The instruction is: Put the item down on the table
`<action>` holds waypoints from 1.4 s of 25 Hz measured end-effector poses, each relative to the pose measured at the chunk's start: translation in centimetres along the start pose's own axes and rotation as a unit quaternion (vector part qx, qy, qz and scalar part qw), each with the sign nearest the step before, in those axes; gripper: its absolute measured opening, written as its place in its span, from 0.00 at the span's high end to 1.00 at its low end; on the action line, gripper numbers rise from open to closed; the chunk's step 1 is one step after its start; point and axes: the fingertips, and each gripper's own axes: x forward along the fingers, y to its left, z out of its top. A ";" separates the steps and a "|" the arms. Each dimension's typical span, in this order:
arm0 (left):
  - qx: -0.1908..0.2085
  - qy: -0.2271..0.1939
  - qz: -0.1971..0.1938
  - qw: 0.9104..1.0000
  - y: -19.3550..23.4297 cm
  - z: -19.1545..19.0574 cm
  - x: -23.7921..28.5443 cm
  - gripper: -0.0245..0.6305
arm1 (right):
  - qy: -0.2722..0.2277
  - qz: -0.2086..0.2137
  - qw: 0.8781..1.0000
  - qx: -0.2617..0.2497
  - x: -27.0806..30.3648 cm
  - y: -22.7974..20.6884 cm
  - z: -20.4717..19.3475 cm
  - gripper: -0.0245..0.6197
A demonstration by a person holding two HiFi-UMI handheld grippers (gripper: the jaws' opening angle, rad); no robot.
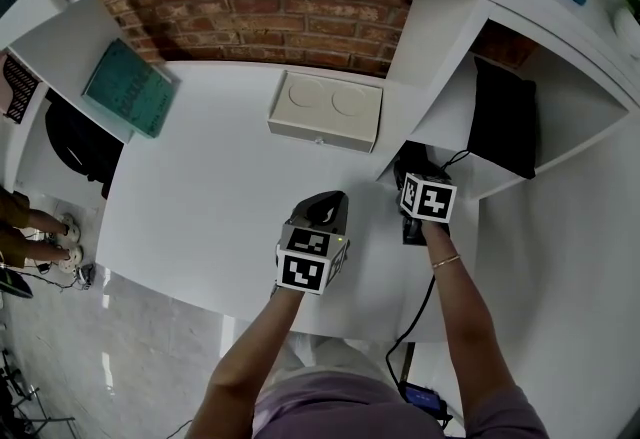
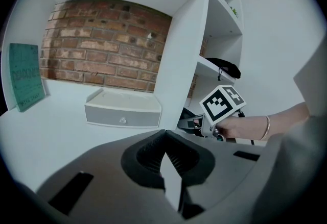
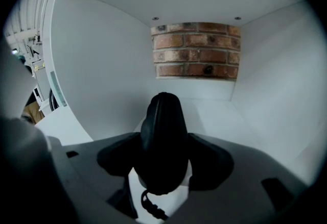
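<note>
The right gripper (image 3: 166,159) has its jaws spread wide and pressed on both sides of a black rounded item (image 3: 163,121) with a cord looping under it. The item is held inside a white shelf compartment (image 3: 97,80), with bare floor ahead up to the brick back wall (image 3: 196,49). The left gripper (image 2: 164,139) has its jaws closed and empty over the worktop (image 1: 200,197); ahead of them lies a shut white box (image 2: 122,110), and far left a teal book (image 2: 24,75), its print unreadable

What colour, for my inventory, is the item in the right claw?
Black item; right gripper view shows it best.
</note>
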 end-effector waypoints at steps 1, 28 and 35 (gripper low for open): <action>0.000 0.000 0.000 1.000 0.0 0.0 0.0 0.96 | 0.000 0.003 1.000 -0.001 0.0 0.1 -0.1 0.49; 0.012 -0.004 -0.038 0.999 -2.1 -0.2 -1.1 0.96 | -0.049 0.030 0.998 0.010 -8.4 3.2 -1.3 0.46; 0.018 -0.008 -0.041 0.999 -2.2 -0.6 -2.4 0.96 | -0.080 0.044 0.995 0.033 -11.8 5.3 -1.3 0.53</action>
